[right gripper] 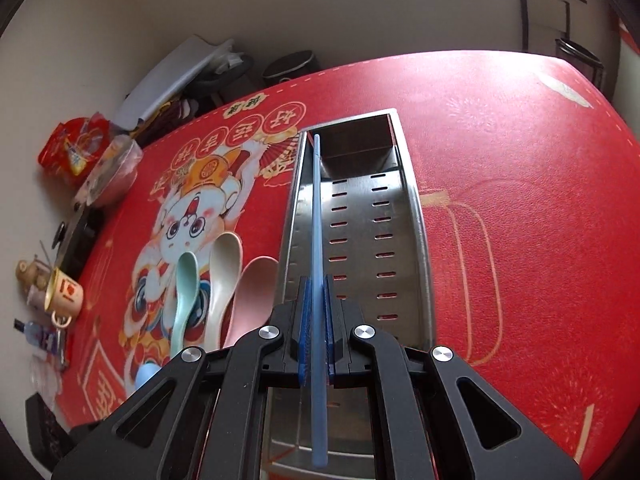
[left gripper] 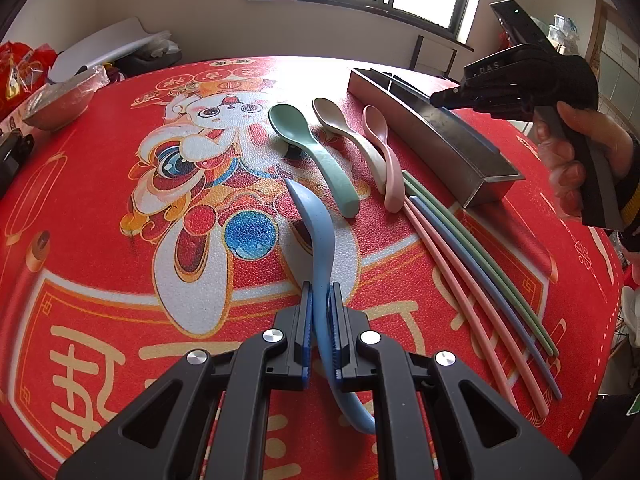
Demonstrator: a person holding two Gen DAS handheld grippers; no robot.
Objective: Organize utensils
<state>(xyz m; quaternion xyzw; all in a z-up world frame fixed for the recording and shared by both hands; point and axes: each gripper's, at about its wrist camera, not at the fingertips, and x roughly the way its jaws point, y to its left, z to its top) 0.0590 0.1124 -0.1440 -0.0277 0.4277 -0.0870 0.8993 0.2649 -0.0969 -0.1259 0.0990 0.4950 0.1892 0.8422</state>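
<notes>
Clamped between the blue pads of the left gripper (left gripper: 321, 320), a blue spoon (left gripper: 316, 240) hangs above the bench (left gripper: 100, 220), gripped about midway along its handle with the bowl pointing away. It looks like light, stiff matte plastic with a speckled finish; the curved handle could pivot in the jaws, so a hold near the middle (as it has now) seems the safest place. The right gripper (right gripper: 316, 320) is closed on a thin blue chopstick (right gripper: 318, 220), held over the long steel tray (right gripper: 420, 220) and lined up along its left wall. This chopstick is slender and smooth, likely to slip or swivel if gripped near one end. On the red printed cover lie a green spoon (left gripper: 316, 152), a beige spoon (left gripper: 352, 136) and a pink spoon (left gripper: 384, 152) side by side, left of the tray, with pink, blue and green chopsticks (left gripper: 472, 264) nearer. Whether the tray's far compartment already holds anything is hard to say.
</notes>
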